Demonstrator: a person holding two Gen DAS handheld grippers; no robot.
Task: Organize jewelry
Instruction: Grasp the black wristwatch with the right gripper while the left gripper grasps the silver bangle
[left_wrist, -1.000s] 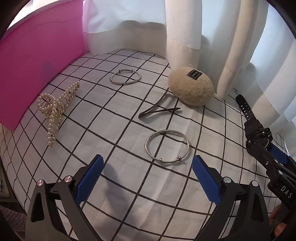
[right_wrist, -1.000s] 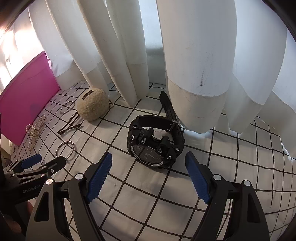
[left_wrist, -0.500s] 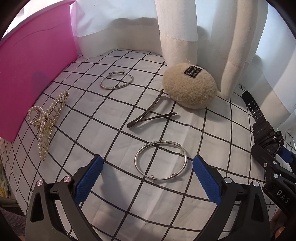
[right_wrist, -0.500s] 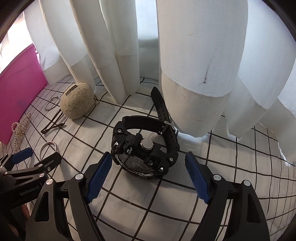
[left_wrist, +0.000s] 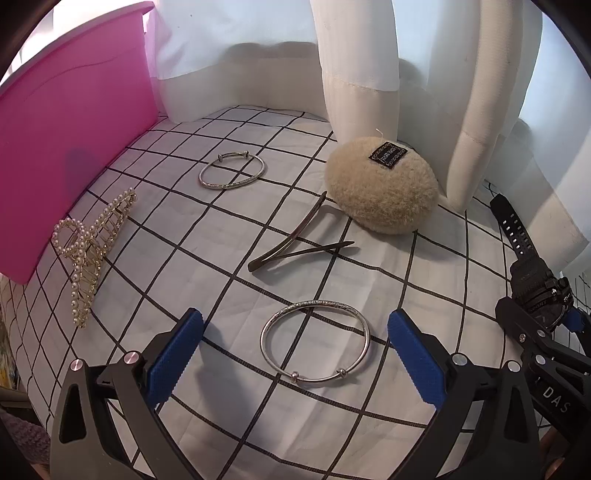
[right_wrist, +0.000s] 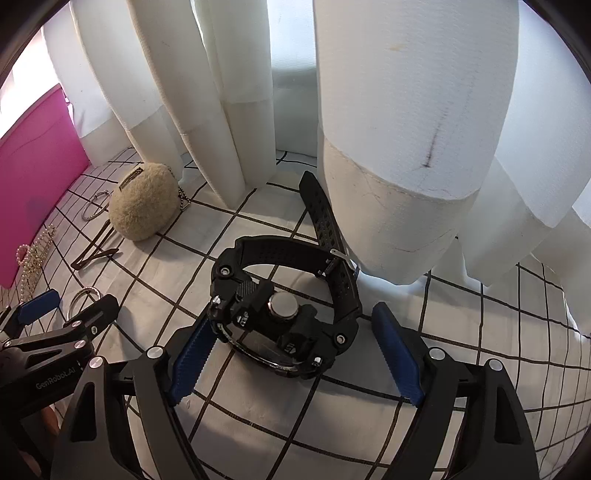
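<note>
A silver bangle (left_wrist: 314, 341) lies flat on the checked cloth, between the blue pads of my left gripper (left_wrist: 295, 356), which is open and not touching it. A black watch (right_wrist: 284, 306) stands on its side with its strap looped. My right gripper (right_wrist: 295, 358) straddles its case, and its jaws are opening. The left pad (right_wrist: 192, 362) is close to the case, the right pad (right_wrist: 395, 358) well apart. In the left wrist view, the watch (left_wrist: 535, 284) is at the right edge.
A second bangle (left_wrist: 232, 170), a pearl hair claw (left_wrist: 88, 254), a dark hair clip (left_wrist: 295, 240) and a fluffy beige pouch (left_wrist: 382, 184) lie farther back. A pink box (left_wrist: 66, 129) stands at the left. White curtain folds (right_wrist: 388, 147) hang behind the watch.
Both grippers have moved forward and lower. The near bangle now lies between the left pads, and the watch case now sits between the right pads, which stand slightly wider.
</note>
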